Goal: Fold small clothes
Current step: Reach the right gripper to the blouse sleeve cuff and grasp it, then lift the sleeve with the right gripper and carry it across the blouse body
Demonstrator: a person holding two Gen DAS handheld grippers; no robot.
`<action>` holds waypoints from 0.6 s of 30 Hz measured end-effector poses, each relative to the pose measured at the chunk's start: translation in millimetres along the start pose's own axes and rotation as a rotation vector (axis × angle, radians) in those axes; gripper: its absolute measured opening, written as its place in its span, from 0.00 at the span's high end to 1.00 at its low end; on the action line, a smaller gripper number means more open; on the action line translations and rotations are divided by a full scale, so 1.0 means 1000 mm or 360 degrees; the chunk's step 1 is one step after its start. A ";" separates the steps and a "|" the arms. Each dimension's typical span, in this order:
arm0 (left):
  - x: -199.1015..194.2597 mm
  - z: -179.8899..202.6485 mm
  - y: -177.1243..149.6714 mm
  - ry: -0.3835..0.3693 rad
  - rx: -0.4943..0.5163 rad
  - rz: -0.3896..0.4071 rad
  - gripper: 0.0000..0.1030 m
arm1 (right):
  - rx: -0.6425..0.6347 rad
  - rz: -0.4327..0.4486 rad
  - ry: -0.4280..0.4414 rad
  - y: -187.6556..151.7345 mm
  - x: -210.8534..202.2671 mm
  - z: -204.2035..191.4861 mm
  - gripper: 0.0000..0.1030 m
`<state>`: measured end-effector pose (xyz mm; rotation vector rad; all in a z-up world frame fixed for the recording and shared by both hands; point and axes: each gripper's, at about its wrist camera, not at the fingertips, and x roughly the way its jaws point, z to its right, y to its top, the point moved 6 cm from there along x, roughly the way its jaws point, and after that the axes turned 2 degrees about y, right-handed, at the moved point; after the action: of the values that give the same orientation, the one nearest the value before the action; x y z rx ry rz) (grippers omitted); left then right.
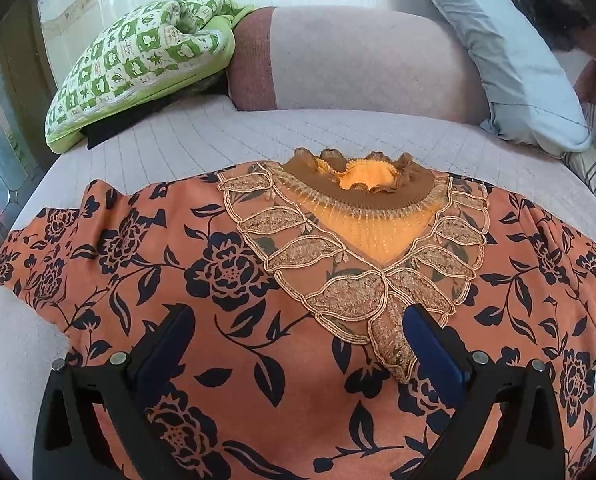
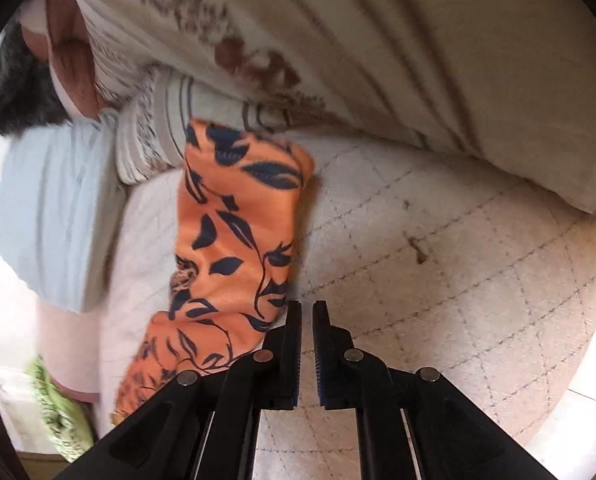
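Left wrist view: the left hand-held gripper (image 1: 298, 328) hangs with jaws wide apart over the orange flowered blouse (image 1: 234, 272) spread flat on the bed (image 1: 186, 136). Right wrist view: the right hand-held gripper (image 2: 307, 312) is closed on nothing, the blouse sleeve (image 2: 238, 220) at its eleven o'clock.

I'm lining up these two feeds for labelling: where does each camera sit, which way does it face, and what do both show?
Left wrist: sits on the left hand-held gripper, looking forward and down at the orange floral top spread flat on the quilted bed; its two fingers stand wide apart over the cloth.
Right wrist: sits on the right hand-held gripper, looking down at the bed's right side, blurred; its fingers are nearly together, nothing between them, beside the top's sleeve.
Shared: the top, bed, pale blue pillow.
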<state>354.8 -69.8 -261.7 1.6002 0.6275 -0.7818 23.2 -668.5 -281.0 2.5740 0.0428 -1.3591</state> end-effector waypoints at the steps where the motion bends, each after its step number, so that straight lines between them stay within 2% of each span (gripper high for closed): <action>1: -0.002 0.001 -0.001 0.0001 0.0006 -0.0001 0.00 | -0.0016 0.0026 0.0012 0.003 -0.006 0.001 0.93; 6: 0.000 0.005 -0.002 0.0000 0.0025 -0.0001 0.00 | -0.0070 0.0187 0.0077 0.028 -0.025 -0.014 0.93; 8: 0.001 0.006 -0.001 0.0003 0.0034 0.0002 0.00 | -0.0075 0.0209 0.0048 0.043 -0.018 -0.019 0.91; 10: 0.002 0.007 -0.001 0.0011 0.0043 0.0003 0.00 | -0.0077 0.0154 -0.0035 0.046 -0.005 -0.016 0.91; 11: 0.003 0.008 -0.001 0.0012 0.0044 0.0003 0.00 | -0.0042 0.0104 -0.0129 0.045 0.006 -0.011 0.90; 12: 0.003 0.008 -0.001 0.0012 0.0044 0.0003 0.00 | -0.0022 0.0040 -0.0140 0.044 0.017 -0.012 0.88; 15: 0.004 0.009 -0.001 0.0014 0.0053 0.0011 0.00 | -0.0121 -0.0145 -0.0015 0.035 0.053 -0.050 0.88; 16: 0.005 0.010 -0.001 0.0016 0.0058 0.0007 0.00 | -0.0168 -0.0154 -0.0027 0.036 0.061 -0.065 0.88; 18: 0.007 0.009 -0.002 0.0022 0.0067 -0.0009 0.00 | -0.0192 -0.0071 -0.0016 0.049 0.075 -0.099 0.88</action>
<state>356.7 -78.6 -269.3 1.6441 0.6296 -0.7930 152.6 -700.5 -279.8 2.4801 0.1764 -1.3416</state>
